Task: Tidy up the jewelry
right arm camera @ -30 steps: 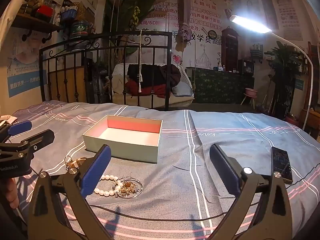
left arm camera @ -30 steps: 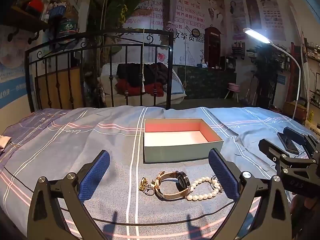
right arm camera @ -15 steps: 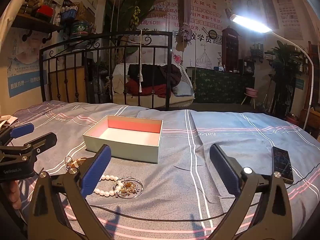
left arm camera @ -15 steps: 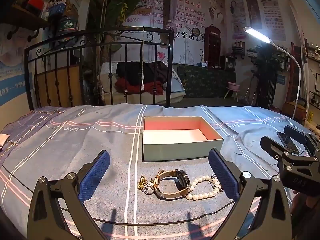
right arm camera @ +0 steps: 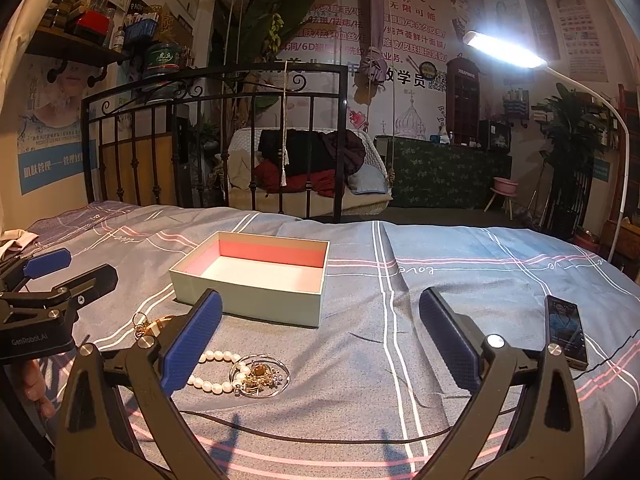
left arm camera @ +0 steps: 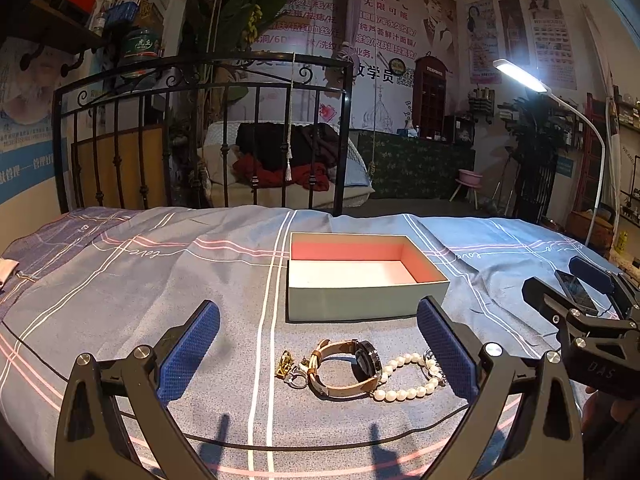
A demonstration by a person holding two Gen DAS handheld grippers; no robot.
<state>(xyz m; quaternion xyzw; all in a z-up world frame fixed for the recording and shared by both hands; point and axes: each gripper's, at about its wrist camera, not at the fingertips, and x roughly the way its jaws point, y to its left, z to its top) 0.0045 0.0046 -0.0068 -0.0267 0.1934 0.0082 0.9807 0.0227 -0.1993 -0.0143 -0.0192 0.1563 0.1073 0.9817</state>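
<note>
- We read "GenRobot.AI" in white on the black body of the left gripper (right arm camera: 60,276), seen at 9 o'clock in the right wrist view; its jaws stand apart and grasp nothing.
- We read what looks like "DAS" on the body of the right gripper (left arm camera: 576,280), at 3 o'clock in the left wrist view; its jaws are likewise spread wide and empty.
- The bedsheet (left arm camera: 140,280) bears the script word "love", which we count at two places in the left wrist view, reading upside down to us.
- One open box (left arm camera: 360,304), pale green outside and pink inside, sits on the sheet at 12 o'clock from the left gripper; we see nothing in it.
- The jewelry lies in one cluster just in front of the box, at 6 o'clock from it: one watch (left arm camera: 352,364) with a tan strap, one pearl bracelet (left arm camera: 404,392) touching it on the 3 o'clock side, and small gold and silver pieces (left arm camera: 290,370) on its 9 o'clock side, too small for us to count.
- In the right wrist view we also see one clear bangle (right arm camera: 260,376) ringing a gold ornament, touching the pearls.
- One phone (right arm camera: 566,336) lies face up at 3 o'clock, well apart from the jewelry.
- One lit floor lamp (right arm camera: 504,52) arches over the bed; the red cabinet (right arm camera: 462,100) behind reads "TELEPHONE".
</note>
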